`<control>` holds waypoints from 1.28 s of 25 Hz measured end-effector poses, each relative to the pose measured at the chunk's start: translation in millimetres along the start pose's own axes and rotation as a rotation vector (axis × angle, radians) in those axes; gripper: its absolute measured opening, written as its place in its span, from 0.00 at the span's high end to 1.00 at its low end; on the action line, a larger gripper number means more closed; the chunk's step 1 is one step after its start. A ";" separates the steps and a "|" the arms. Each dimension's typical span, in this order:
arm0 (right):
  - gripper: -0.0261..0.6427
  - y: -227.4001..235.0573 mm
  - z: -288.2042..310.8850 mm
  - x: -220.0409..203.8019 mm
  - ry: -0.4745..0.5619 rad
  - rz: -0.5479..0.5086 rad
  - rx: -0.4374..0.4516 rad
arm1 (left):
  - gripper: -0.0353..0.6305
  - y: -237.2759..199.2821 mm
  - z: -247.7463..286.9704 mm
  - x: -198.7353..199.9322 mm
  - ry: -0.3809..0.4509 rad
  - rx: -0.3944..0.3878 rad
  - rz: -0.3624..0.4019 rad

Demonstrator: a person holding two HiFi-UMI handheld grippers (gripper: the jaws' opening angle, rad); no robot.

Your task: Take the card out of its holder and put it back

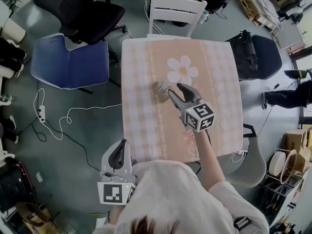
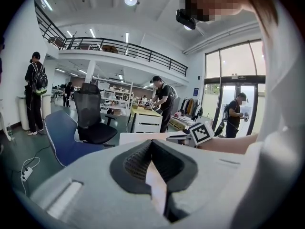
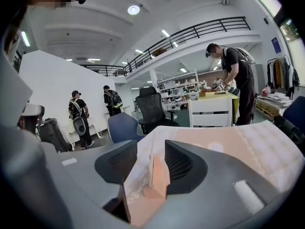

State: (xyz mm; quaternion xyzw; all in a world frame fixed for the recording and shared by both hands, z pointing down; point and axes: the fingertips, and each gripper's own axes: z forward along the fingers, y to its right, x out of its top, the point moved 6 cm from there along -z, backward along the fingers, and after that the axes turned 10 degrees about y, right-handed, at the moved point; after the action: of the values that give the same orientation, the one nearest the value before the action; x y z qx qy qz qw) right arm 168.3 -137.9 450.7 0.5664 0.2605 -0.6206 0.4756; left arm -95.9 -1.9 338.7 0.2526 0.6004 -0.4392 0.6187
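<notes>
A small card holder (image 1: 160, 87) stands on the table (image 1: 146, 62) just below the printed flower. In the right gripper view it is a pale orange block (image 3: 155, 180) with a thin card edge upright in it. My right gripper (image 1: 169, 92) reaches over the table. Its jaws are open on either side of the holder (image 3: 151, 144), and whether the right-hand pad touches it is unclear. My left gripper (image 1: 119, 144) is off the table's near left corner, close to my body. Its tips meet (image 2: 152, 143) with nothing between them. Its view catches the right gripper's marker cube (image 2: 201, 132).
A white chair (image 1: 175, 11) stands at the table's far edge, a blue chair (image 1: 70, 62) and a black office chair (image 1: 83, 9) to the left, a dark chair with a bag (image 1: 256, 55) to the right. A cable (image 1: 53, 121) lies on the floor. Other people stand in the room.
</notes>
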 end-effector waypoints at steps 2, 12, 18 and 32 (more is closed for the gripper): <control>0.69 4.0 7.0 -10.3 -0.026 0.013 -0.005 | 0.95 -0.6 0.5 -0.5 -0.007 0.003 -0.002; 0.93 1.7 24.8 -30.9 -0.059 0.021 -0.023 | 0.95 -5.5 1.6 -4.6 -0.023 0.014 -0.016; 0.94 0.3 23.9 -31.6 -0.048 0.030 -0.036 | 0.95 -6.1 -1.4 -4.2 -0.018 0.020 -0.013; 0.94 -0.2 24.7 -27.4 -0.058 0.030 -0.052 | 0.95 -4.9 -5.1 -2.3 -0.013 0.032 -0.008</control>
State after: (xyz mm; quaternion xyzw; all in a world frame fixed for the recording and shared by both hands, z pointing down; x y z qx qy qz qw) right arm 154.3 -151.0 482.1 0.5397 0.2539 -0.6225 0.5068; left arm -102.5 0.6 341.3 0.2571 0.5902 -0.4528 0.6169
